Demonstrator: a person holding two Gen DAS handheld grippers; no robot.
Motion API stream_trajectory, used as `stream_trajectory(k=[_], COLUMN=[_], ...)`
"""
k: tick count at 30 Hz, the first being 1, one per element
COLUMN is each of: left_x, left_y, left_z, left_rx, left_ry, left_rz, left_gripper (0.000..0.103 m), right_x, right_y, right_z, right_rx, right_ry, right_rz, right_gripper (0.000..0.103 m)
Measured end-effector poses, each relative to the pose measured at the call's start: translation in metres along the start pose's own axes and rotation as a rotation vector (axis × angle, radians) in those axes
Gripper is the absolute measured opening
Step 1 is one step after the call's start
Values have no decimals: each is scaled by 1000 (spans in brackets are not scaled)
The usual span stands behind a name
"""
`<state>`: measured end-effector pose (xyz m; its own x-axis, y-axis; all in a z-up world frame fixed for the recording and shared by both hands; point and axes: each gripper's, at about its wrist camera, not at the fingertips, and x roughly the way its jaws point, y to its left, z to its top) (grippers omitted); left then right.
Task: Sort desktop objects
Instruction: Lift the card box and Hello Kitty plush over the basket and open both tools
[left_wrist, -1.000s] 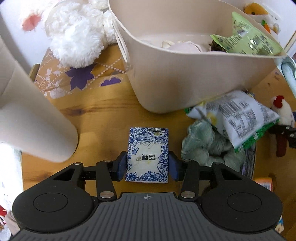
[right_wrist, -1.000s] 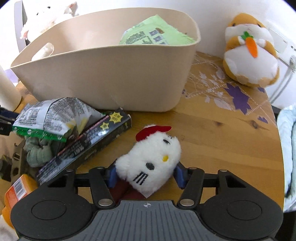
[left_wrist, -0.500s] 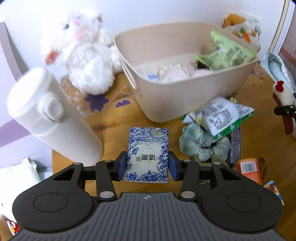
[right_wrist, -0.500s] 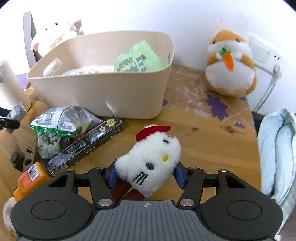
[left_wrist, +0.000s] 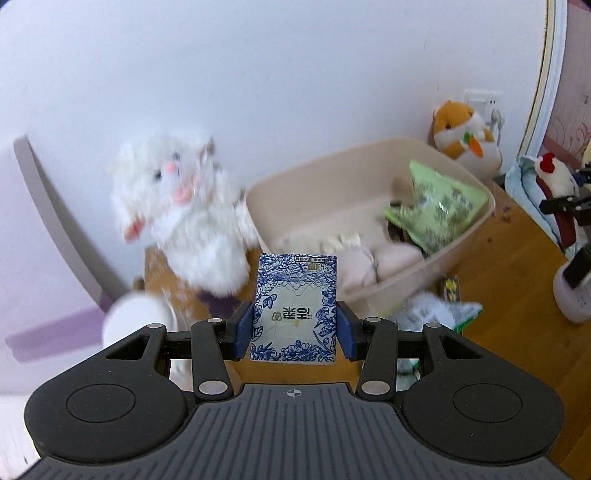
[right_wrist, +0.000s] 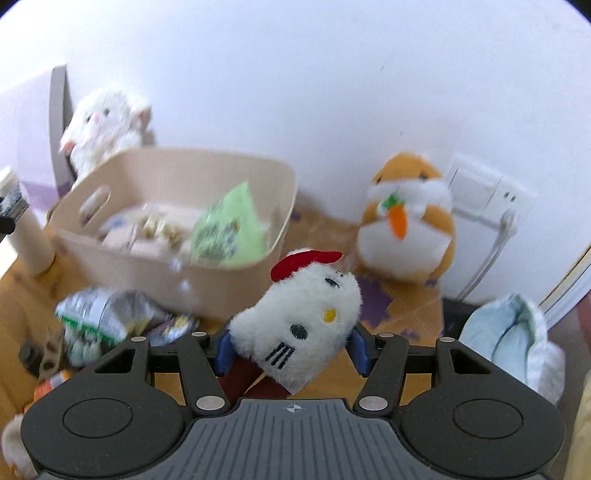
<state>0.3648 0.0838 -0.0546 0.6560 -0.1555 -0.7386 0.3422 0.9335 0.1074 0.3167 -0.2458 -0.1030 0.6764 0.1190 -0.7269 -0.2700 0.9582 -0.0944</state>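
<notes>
Both grippers are raised near the beige bin (left_wrist: 369, 173), the left gripper (left_wrist: 294, 330) with fingers clamped on the tissue pack (left_wrist: 295, 306), the right gripper (right_wrist: 291, 349) clamped on the white plush (right_wrist: 303, 317); each load should clear the rim before release.

Blue-white floral tissue pack (left_wrist: 294, 307), white red-bowed cat plush (right_wrist: 301, 321), beige bin (right_wrist: 236, 275), orange-white hamster plush (right_wrist: 408, 221).
</notes>
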Motion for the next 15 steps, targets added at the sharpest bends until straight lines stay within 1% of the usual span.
stream_trajectory(k=[5,9,12,15], left_x=[-4,1,9,27], left_y=[-3,-8,-15,-28], left_z=[28,50,62,71], left_rx=[78,93,63,9], left_ry=[-38,-67,-86,-80], left_rz=[13,14,14,-3], left_gripper=[47,47,47,47], right_x=[-6,-8,-3,6], right_y=[-3,2,13,27], right_z=[30,55,71,79], right_rx=[-46,-80,-79,-49], right_ry=[-61,-106,-129,-145], right_rz=[-18,-20,-12,2], right_gripper=[57,58,58,59])
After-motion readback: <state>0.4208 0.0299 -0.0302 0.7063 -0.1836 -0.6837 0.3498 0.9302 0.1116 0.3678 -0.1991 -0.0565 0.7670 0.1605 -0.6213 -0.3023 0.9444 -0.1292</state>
